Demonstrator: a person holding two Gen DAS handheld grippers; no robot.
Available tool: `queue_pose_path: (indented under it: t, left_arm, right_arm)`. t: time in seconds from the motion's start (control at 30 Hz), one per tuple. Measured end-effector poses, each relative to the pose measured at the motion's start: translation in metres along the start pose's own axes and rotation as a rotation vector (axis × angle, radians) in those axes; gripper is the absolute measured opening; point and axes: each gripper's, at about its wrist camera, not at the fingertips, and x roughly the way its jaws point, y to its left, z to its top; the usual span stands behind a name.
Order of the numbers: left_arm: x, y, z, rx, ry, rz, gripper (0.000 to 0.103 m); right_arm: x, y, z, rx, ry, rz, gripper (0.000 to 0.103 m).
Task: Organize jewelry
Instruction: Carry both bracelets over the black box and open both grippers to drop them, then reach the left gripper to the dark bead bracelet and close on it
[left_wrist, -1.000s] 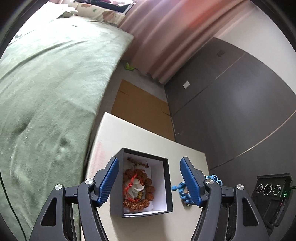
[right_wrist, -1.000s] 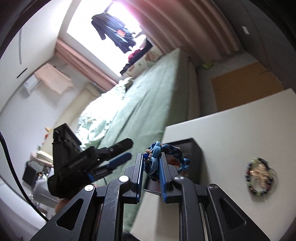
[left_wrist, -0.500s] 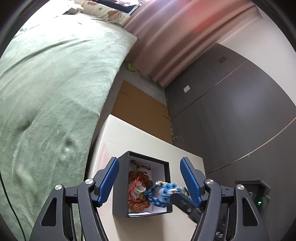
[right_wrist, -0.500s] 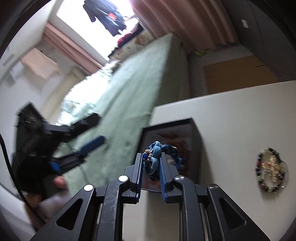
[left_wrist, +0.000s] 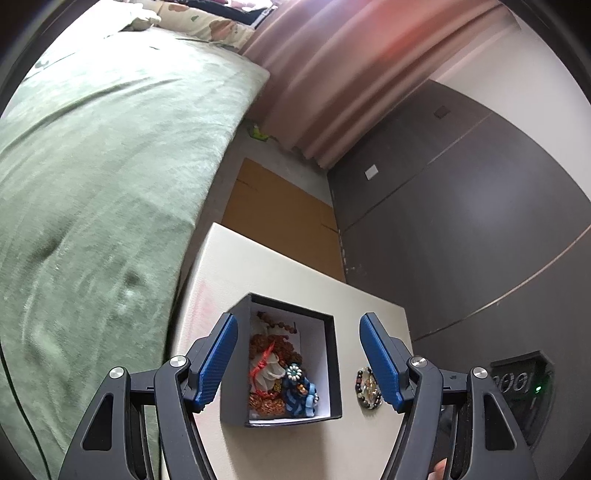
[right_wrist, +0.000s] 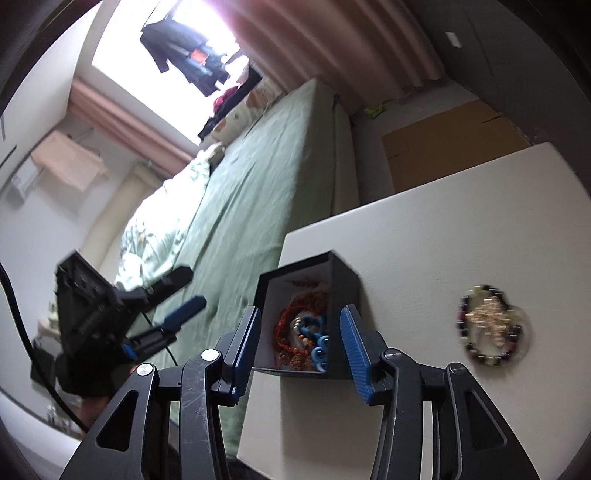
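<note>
Right wrist view shows the right tongs (right_wrist: 299, 341) with jaws that have just been opening, now parted and empty; the blue bracelet (right_wrist: 317, 341) lies in the black box (right_wrist: 345, 282) just ahead of them, among red and brown beads. That drop looks done. Next, I'd judge, comes the dark beaded bracelet (left_wrist: 368, 387) on the white counter (left_wrist: 258, 266), beside the right fingertip of the wide, empty left tongs (left_wrist: 297, 354). A green bed (left_wrist: 92, 166) lies beyond.
</note>
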Motion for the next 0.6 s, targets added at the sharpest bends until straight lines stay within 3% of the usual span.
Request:
queue_pose_path:
  t: [0.1, 0.17, 0.23, 0.6]
  left_arm:
    - [0.006, -0.01, -0.006, 0.034, 0.016, 0.004, 0.069]
    - [0.011, -0.019, -0.012, 0.061, 0.029, 0.003, 0.069]
    - [0.015, -0.027, -0.017, 0.08, 0.041, -0.001, 0.069]
    - [0.052, -0.082, -0.052, 0.193, 0.111, -0.018, 0.069]
  right_arm:
    - [-0.02, -0.01, 0.002, 0.019, -0.024, -0.028, 0.047]
    - [-0.033, -0.021, 0.004, 0.045, -0.04, -0.065, 0.06]
    - [-0.045, -0.031, 0.004, 0.073, -0.057, -0.085, 0.063]
    - [-0.08, -0.079, 0.005, 0.179, -0.039, -0.231, 0.063]
